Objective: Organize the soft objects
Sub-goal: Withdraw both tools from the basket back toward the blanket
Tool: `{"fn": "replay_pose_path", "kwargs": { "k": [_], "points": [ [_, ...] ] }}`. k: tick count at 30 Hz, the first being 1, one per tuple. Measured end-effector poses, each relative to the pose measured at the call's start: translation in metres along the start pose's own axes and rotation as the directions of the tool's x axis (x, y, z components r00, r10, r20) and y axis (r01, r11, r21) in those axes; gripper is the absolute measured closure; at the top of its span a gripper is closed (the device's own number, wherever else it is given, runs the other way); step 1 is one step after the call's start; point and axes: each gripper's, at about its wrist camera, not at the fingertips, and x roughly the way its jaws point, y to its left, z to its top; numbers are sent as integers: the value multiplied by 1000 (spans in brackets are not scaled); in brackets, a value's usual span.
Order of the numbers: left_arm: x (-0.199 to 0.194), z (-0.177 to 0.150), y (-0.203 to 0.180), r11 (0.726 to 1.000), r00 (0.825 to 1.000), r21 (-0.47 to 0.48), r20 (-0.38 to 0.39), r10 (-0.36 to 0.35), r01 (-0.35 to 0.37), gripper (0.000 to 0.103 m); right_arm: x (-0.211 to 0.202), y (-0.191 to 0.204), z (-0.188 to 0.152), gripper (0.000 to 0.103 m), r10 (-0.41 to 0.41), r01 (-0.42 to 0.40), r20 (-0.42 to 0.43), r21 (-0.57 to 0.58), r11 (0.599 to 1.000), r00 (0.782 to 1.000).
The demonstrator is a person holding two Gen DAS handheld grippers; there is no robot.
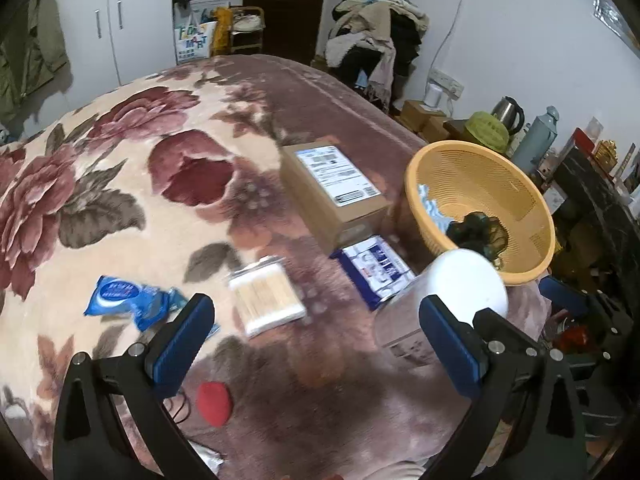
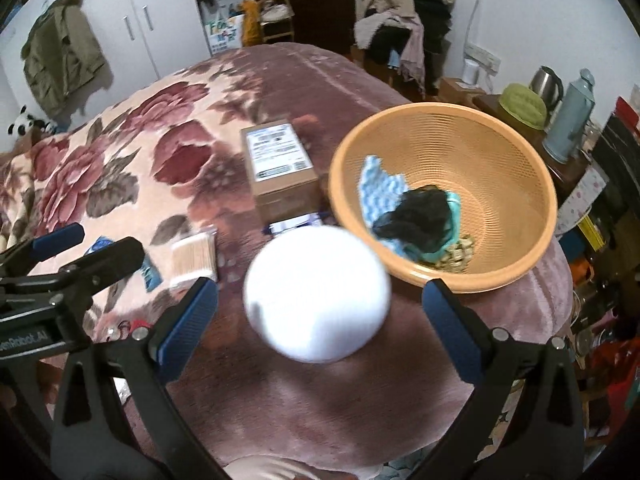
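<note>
A white roll in clear wrap (image 1: 464,284) (image 2: 316,292) stands blurred on the bed in front of an orange mesh basket (image 1: 460,145) (image 2: 440,109). The basket holds a blue-white cloth (image 2: 376,188), a dark mesh bundle (image 1: 478,232) (image 2: 420,216) and a teal piece. My right gripper (image 2: 320,324) is open with the roll in the gap between its blue pads, neither pad touching it. My left gripper (image 1: 316,336) is open and empty, and the roll lies just beyond its right finger. A blue wipes pack (image 1: 128,296), a cotton swab pack (image 1: 266,300) (image 2: 194,260), a blue-white tissue pack (image 1: 376,268) and a red round pad (image 1: 214,402) lie on the blanket.
A cardboard box (image 1: 332,188) (image 2: 280,168) sits on the floral blanket (image 1: 120,200) left of the basket. Beside the bed on the right stand a cluttered dark table with a kettle (image 1: 508,114), a flask (image 2: 568,120) and a chair piled with clothes (image 2: 408,12).
</note>
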Motion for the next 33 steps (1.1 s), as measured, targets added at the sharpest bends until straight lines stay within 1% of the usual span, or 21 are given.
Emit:
{"fn": "replay_pose_path", "kwargs": {
  "k": [12,18,25,33],
  "points": [
    [-10,-37,56,996,999,-77,-13,37,-38,1,2,61,-20,0,52,-55,-29,-97,994,998],
    [-13,-56,78,994,998,-91,-17,63,-64,0,14,79,-32,0,75,-81,-64,-108,991,995],
    [-7,-78,99,990,996,-113,-44,75,-79,1,32,101,-53,0,91,-106,-116,-130,986,989],
    [7,-100,116,988,992,-118,-85,92,-102,1,52,110,-71,0,99,-123,-173,-133,983,980]
  ]
}}
